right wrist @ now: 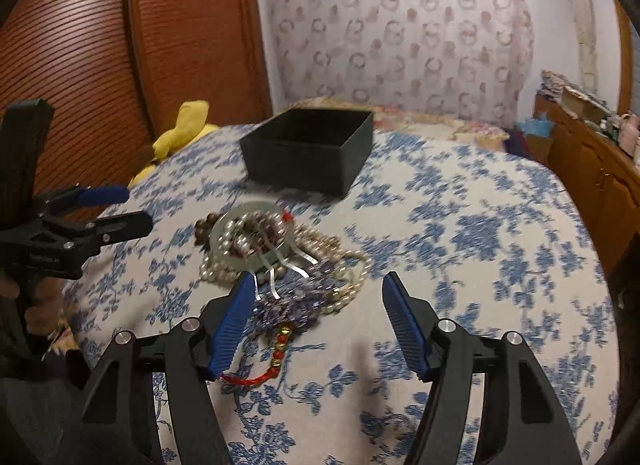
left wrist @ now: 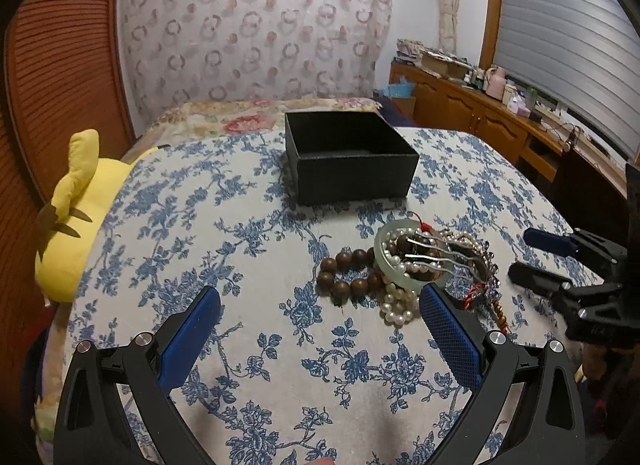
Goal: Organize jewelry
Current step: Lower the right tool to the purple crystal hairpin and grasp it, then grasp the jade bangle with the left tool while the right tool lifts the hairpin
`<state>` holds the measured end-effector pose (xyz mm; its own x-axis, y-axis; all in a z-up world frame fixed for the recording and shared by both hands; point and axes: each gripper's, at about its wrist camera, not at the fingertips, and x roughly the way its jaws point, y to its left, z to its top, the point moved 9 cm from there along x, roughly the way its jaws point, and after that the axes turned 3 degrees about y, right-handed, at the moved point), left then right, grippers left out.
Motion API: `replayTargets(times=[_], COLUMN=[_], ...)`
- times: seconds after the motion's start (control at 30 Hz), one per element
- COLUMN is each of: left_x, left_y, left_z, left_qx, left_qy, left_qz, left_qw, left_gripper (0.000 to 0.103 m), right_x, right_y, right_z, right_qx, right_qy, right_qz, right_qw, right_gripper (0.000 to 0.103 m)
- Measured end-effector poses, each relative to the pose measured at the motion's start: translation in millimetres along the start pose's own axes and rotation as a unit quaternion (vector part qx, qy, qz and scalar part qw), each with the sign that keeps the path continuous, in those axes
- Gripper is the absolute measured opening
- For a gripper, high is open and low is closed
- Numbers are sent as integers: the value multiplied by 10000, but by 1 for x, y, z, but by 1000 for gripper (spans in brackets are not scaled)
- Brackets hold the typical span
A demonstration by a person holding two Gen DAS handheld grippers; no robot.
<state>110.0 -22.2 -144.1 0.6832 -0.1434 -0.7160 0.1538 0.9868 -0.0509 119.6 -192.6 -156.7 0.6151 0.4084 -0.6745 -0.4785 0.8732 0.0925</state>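
Observation:
A pile of jewelry lies on the blue-flowered bedspread: a pale green jade bangle (left wrist: 382,261) (right wrist: 218,231), a brown wooden bead bracelet (left wrist: 346,273), white pearl strands (left wrist: 396,307) (right wrist: 224,269), a silver hair comb (left wrist: 436,255) (right wrist: 288,265) and a red cord with gold beads (right wrist: 280,345). An open black box (left wrist: 352,161) (right wrist: 308,151) stands behind the pile. My left gripper (left wrist: 320,299) is open, just in front of the pile. My right gripper (right wrist: 318,285) is open, hovering over the pile's near edge; it also shows in the left wrist view (left wrist: 520,255).
A yellow plush toy (left wrist: 76,209) (right wrist: 180,129) lies at the bed's left edge. A wooden cabinet (left wrist: 480,121) with clutter runs along the right wall. A wooden shutter wall (right wrist: 80,65) stands on the left. A patterned headboard (left wrist: 256,29) is behind the box.

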Motion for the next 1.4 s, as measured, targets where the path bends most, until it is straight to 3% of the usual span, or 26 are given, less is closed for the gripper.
replayTargets(times=[0.1,0.23,0.57,0.6,0.73,1.07,1.4], left_x=[5,12,19,20,22,28,38], left_y=[0,2,5,5,4,-7,-42], left_z=[-3,-7,-12,-12,-13,-13,8], left_qx=[-1,-10,-42,-46,-42,80,498], left_qy=[80,186,292,301,342,416,407], left_qz=[-41,-49,-93,-103,-129,-230,-616], left_qw=[10000,9998,9995,9995,9993,9988,9960], left_gripper=[97,97,97,97,97,97,96], right_x=[8,20,48,48,47,17,1], right_y=[7,12,14,14,15,-4,-41], right_z=[-2,-2,-3,-3,-2,1,-6], right_qx=[-73,-201,-395,-400,-437,-300,-59], right_qy=[144,313,787,786,783,458,344], right_qz=[131,218,320,337,392,205,-167], right_qw=[9998,9991,9956,9955,9952,9983,9992], right_gripper=[68,81,81,81,61,60,60])
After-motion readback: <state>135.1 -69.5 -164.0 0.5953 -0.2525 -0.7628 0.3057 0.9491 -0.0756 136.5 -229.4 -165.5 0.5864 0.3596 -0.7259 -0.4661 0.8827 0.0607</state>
